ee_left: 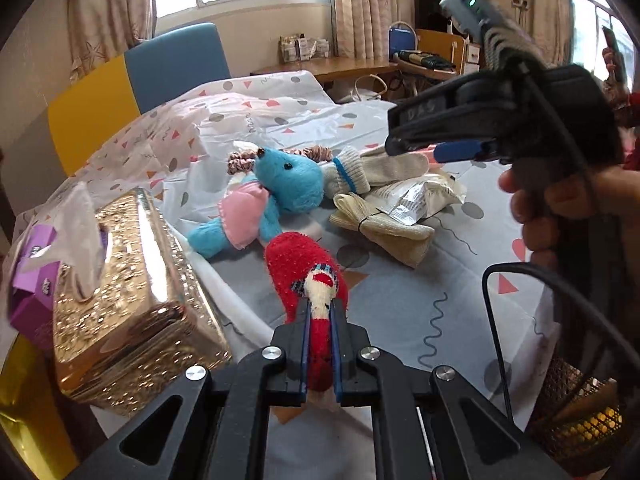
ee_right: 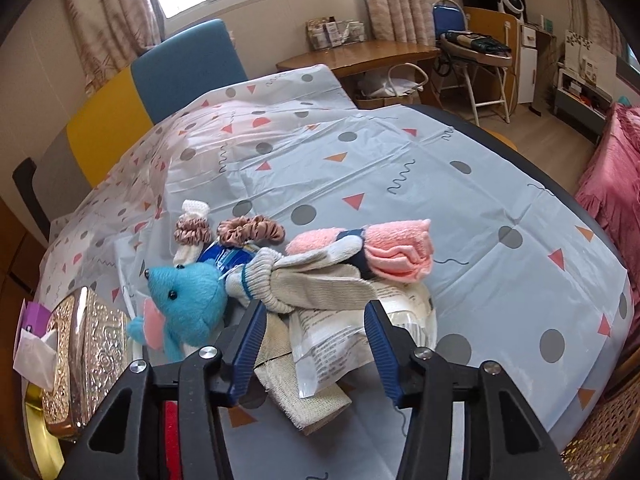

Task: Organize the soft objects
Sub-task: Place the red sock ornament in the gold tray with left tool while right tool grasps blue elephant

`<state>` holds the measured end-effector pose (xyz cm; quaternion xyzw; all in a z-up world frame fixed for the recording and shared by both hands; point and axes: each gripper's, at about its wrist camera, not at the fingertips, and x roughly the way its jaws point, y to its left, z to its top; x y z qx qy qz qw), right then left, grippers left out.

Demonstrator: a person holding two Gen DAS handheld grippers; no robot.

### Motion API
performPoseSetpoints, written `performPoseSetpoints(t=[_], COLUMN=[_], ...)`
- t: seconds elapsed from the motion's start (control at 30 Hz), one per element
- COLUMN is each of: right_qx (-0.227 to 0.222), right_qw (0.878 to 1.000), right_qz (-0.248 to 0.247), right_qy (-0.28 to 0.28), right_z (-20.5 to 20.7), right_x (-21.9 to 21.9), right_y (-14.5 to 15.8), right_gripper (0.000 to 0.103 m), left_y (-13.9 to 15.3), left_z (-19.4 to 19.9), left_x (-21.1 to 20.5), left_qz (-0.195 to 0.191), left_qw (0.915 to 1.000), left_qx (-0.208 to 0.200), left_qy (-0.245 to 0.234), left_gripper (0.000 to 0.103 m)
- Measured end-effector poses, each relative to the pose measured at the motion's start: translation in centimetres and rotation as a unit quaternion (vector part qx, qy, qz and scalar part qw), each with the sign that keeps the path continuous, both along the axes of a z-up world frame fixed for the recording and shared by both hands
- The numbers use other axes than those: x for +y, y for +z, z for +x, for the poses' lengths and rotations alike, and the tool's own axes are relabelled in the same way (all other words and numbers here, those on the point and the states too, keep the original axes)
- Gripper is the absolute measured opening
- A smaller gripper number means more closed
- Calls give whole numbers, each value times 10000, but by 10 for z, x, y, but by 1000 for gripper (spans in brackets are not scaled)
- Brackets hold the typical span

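Note:
My left gripper [ee_left: 320, 312] is shut on a fuzzy red sock [ee_left: 298, 268] and holds it just above the patterned tablecloth [ee_left: 400, 300]. Beyond it lie a blue plush mouse [ee_left: 276, 192], a beige glove [ee_left: 376, 168], a folded beige cloth [ee_left: 384, 228] and a white plastic packet [ee_left: 420, 196]. My right gripper [ee_right: 316, 312] is open, its fingers hovering over the beige glove [ee_right: 320, 280] and the packet [ee_right: 340, 336]. The mouse [ee_right: 184, 304] lies left of it. A rolled pink sock [ee_right: 384, 248] and brown scrunchies [ee_right: 252, 230] lie behind.
A gold tissue box [ee_left: 132, 300] stands at the left, with a purple pack [ee_left: 32, 272] beside it. A mesh basket [ee_left: 576, 412] is at the right table edge. A blue and yellow chair back [ee_right: 160, 84] stands behind the table. A pink blanket [ee_right: 608, 184] is at the far right.

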<state>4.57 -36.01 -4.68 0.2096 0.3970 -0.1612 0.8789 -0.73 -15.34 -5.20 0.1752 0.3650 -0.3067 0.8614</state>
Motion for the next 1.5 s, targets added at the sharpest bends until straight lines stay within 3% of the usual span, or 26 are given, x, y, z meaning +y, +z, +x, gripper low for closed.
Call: performPoseSetpoints(t=[0.3,0.6,0.7,0.97,1.07,1.17,1.2,1.5], right_qx=[239,487,490,335,100,-48,-15,379], right_qw=[9976,9952,9943,9929,9920,9896,9891,9834], right_qz=[-360,-444,-450,-418,-280,-230,-267,-772], right_qy=[543,719,837,1059,1225,1422,1445,1600], right_z=[12,18,20,23,24,31,36,89], right_x=[26,35,39,49,54,63,65,91], right_y=[-7,-16,-17,-13,-5,1,2,-17], right_gripper=[51,51,45,45,50,71,73,74], left_y=[18,40,44,48,49,51,52,58], left_z=[-10,-17,-19,-23,-23,-22,-22,-18], left_x=[41,90,105,148,165,181,188,246], left_qz=[-317,-654,-710,-891,-935,-990,-1017,-1118], left_qw=[9990,9957,9941,9872,9839,9802,9781,9586], left_qx=[14,-71,-95,-40,-8,-20,-35,-98], left_qy=[309,658,814,1320,1521,1717,1813,2616], left_gripper=[9,9,9,9,9,9,9,9])
